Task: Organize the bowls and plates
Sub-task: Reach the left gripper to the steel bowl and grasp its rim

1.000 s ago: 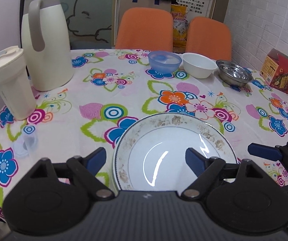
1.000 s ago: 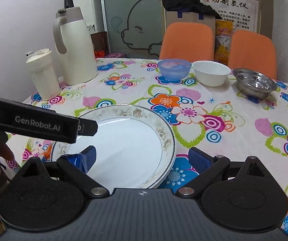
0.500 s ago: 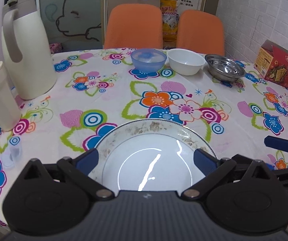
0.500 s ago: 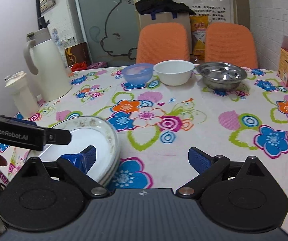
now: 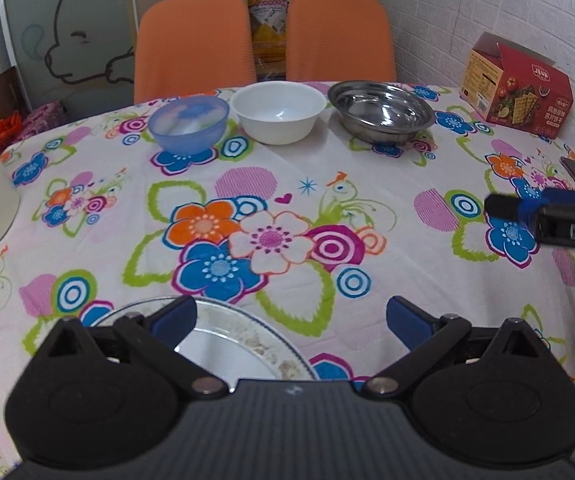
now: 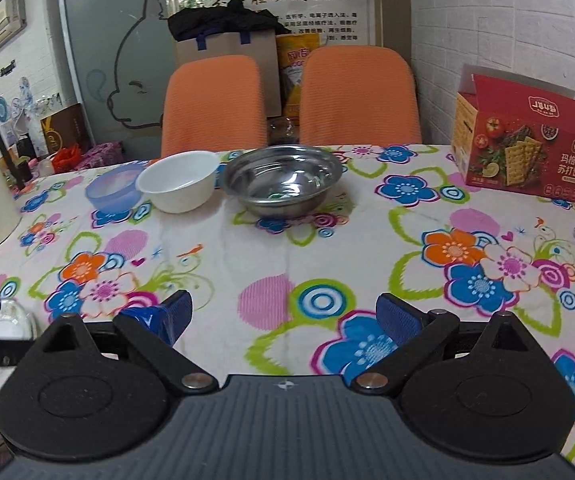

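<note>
In the left wrist view we see our left tongs [image 5: 291, 316] spread wide and holding nothing, hanging over the near edge of the flowered tabletop [image 5: 327, 184]; the plate [image 5: 223, 344] lies flat and empty under the left finger. Earlier it sat centred between the fingers. At the far edge a blue bowl [image 5: 188, 125], white bowl [image 5: 278, 112] and steel bowl [image 5: 381, 111] stand upright in a row, all empty. In the right wrist view our right tongs [image 6: 283, 316] are likewise wide open and empty, having swung right, off the plate [image 6: 7, 320].
</note>
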Tool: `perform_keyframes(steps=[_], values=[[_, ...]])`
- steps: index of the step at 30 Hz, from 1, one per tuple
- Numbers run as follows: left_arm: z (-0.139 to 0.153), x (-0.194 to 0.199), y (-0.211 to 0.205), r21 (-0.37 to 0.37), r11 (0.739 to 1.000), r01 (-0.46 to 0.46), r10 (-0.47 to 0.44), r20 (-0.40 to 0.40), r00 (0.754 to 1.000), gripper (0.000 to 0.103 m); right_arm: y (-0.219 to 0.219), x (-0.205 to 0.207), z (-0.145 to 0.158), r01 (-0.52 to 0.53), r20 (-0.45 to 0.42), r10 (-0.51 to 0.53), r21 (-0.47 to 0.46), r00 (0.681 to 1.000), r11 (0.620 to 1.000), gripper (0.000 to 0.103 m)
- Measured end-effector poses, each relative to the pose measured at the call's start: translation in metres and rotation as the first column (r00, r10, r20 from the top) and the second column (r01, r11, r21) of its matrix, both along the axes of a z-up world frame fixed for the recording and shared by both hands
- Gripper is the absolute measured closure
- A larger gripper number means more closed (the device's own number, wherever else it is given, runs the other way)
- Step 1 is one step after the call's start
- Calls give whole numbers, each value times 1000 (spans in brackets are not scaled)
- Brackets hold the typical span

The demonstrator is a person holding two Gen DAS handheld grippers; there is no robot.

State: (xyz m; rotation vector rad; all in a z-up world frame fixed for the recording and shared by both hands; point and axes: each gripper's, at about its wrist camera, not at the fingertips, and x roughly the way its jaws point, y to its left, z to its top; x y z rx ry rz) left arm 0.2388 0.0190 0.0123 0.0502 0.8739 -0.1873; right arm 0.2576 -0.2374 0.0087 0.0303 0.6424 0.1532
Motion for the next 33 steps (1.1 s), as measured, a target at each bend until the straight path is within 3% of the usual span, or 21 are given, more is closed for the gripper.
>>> perform_keyframes(steps=[7, 11, 14, 22, 27, 31, 33], values=[[-11, 22, 2, -3, 1000, -2, 2, -35, 999, 4, -8, 114, 12, 15, -49, -19, -70, 999, 997, 17], [-8, 31, 21, -13, 999, -51, 51, -48, 998, 4, 5, 183, -4, -7, -153, -17, -155, 988, 988, 17], [-4, 36, 34, -41, 996, -82, 80, -57, 995, 4, 12, 214, -25, -38, -251, -17, -211, 968, 977, 17], [6, 45, 33, -67, 994, -82, 79, -38, 996, 4, 7, 208, -31, -88, -343, 1, -238, 940, 967, 17], [7, 42, 13, -88, 996, -28, 25, -39, 999, 4, -1, 176, -21, -171, -400, 93, -164, 912, 972, 17], [14, 67, -11, -117, 993, 6, -9, -28, 1000, 4, -7, 150, -9, -122, -288, 70, -168, 955, 978, 17], [17, 93, -22, -171, 985, -5, -1, -34, 999, 4, -13, 145, -7, -73, -226, 38, -151, 973, 986, 17]])
